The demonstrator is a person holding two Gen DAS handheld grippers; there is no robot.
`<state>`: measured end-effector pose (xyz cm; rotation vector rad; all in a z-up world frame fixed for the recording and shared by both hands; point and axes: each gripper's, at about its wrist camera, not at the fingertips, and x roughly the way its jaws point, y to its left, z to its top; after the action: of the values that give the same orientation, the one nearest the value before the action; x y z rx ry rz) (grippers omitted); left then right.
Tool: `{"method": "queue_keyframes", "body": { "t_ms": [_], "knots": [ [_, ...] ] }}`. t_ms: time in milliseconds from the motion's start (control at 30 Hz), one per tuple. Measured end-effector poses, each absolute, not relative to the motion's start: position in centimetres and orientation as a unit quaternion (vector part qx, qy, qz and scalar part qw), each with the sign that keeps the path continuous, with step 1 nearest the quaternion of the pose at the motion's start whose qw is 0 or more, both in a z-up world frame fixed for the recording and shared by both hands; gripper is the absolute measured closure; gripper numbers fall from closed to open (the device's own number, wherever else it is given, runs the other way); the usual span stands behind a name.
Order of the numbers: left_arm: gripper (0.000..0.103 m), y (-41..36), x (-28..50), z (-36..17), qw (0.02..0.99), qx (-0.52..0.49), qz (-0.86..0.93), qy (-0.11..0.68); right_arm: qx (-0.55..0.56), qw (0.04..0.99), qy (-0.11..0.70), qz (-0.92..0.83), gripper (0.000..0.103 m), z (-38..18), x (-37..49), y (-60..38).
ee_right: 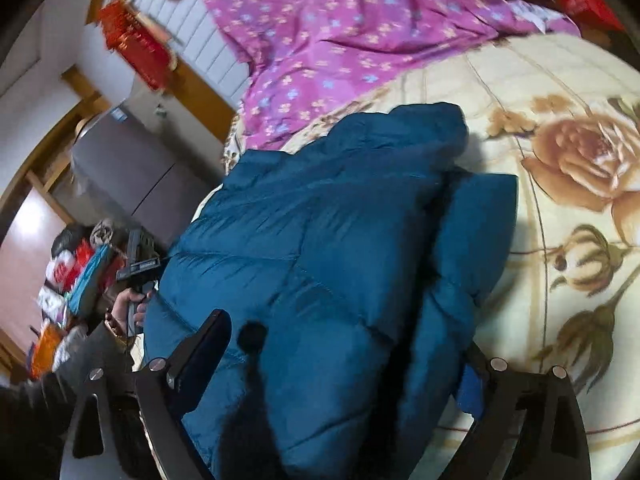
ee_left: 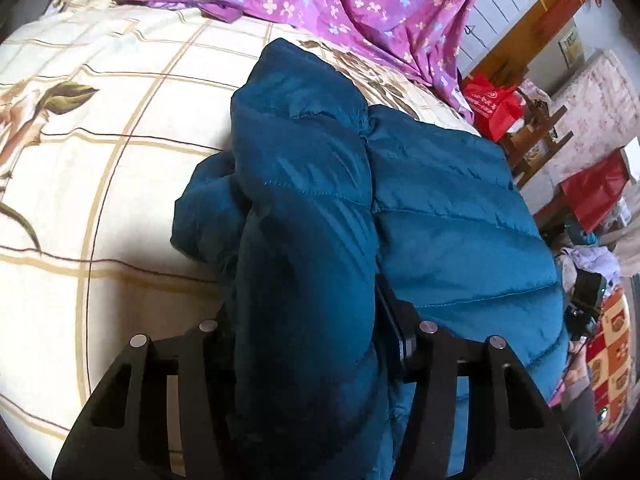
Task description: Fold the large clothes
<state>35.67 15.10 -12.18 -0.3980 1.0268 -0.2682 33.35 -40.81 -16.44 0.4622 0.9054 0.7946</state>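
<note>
The left claw (ee_left: 308,360), at the bottom centre of its frame, is clamped around a thick puffy fold of the teal down jacket (ee_left: 400,208), its two black fingers pressed against either side of the padded bulk; the right claw (ee_right: 340,380), low in its own frame, stands wider, its fingers (ee_right: 200,356) bracketing another mound of the same jacket (ee_right: 320,240), and whether they truly pinch the cloth or merely straddle it cannot be told. The jacket lies bunched and partly doubled over at the centre of both views, on the near edge of the bed. The risk from here, as a judgement: the slick quilted shell is springy and full of air, so a fold could puff open on release, the cloth could slide out of a loose grip, and a sleeve or hood tucked beneath could drag out unevenly; with the garment close to the bed's edge, a pull toward the lower frame could tip it off. Under it spreads a cream bedspread (ee_left: 100,152) with a tan grid and printed roses, soft and uneven rather than a flat desk. A purple floral sheet (ee_left: 360,12) lies rumpled across the top of both frames. Beyond, at the right of the left view, stand red bags (ee_left: 492,108) and wooden furniture in a crowded room.
</note>
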Motion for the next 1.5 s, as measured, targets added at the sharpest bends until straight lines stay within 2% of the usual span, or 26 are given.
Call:
{"method": "queue_keyframes", "body": {
  "t_ms": [33,133,233,300,333,367,467,567,733,933,1167,1433,1500],
  "knots": [
    [0.050,15.0,35.8,-12.2,0.844,-0.188,-0.123,0.487,0.214,0.800,0.432,0.358,0.007,-16.7,33.7,-40.7],
    [0.038,14.8,36.5,-12.6,0.839,-0.191,-0.115,0.496,0.219,0.803,0.443,0.333,0.008,-17.1,34.2,-40.3],
    [0.036,14.9,36.6,-12.5,0.836,-0.198,-0.114,0.498,0.206,0.803,0.444,0.341,0.010,-17.0,34.1,-39.6],
    [0.045,14.5,36.3,-12.3,0.843,-0.190,-0.108,0.491,0.210,0.805,0.438,0.340,0.027,-17.0,33.9,-40.1],
    [0.057,14.4,35.7,-11.8,0.850,-0.187,-0.106,0.480,0.214,0.810,0.428,0.339,0.042,-16.8,33.6,-40.5],
    [0.068,14.4,35.2,-11.5,0.854,-0.188,-0.105,0.473,0.214,0.816,0.415,0.339,0.050,-16.3,33.2,-40.7],
    [0.079,14.0,33.9,-10.1,0.866,-0.181,-0.094,0.456,0.170,0.842,0.399,0.321,0.063,-14.4,32.0,-39.7],
    [0.084,13.7,32.3,-8.4,0.876,-0.171,-0.079,0.443,0.133,0.868,0.379,0.292,0.070,-12.2,30.5,-38.9],
    [0.084,14.0,29.0,-5.1,0.882,-0.169,-0.084,0.433,0.103,0.890,0.353,0.271,0.072,-8.5,27.1,-38.3],
    [0.084,13.5,23.6,-2.6,0.879,-0.182,-0.104,0.428,0.074,0.887,0.360,0.280,0.072,-5.9,23.0,-39.1],
    [0.084,11.7,18.6,-3.4,0.885,-0.186,-0.101,0.416,0.036,0.887,0.364,0.281,0.073,-5.5,20.1,-40.8],
    [0.084,11.5,19.6,-3.6,0.887,-0.184,-0.089,0.414,0.023,0.887,0.357,0.292,0.073,-4.8,21.2,-40.8],
    [0.079,11.0,20.4,-5.3,0.885,-0.157,-0.077,0.431,0.031,0.882,0.369,0.293,0.072,-6.4,22.0,-41.0]
  ]
}}
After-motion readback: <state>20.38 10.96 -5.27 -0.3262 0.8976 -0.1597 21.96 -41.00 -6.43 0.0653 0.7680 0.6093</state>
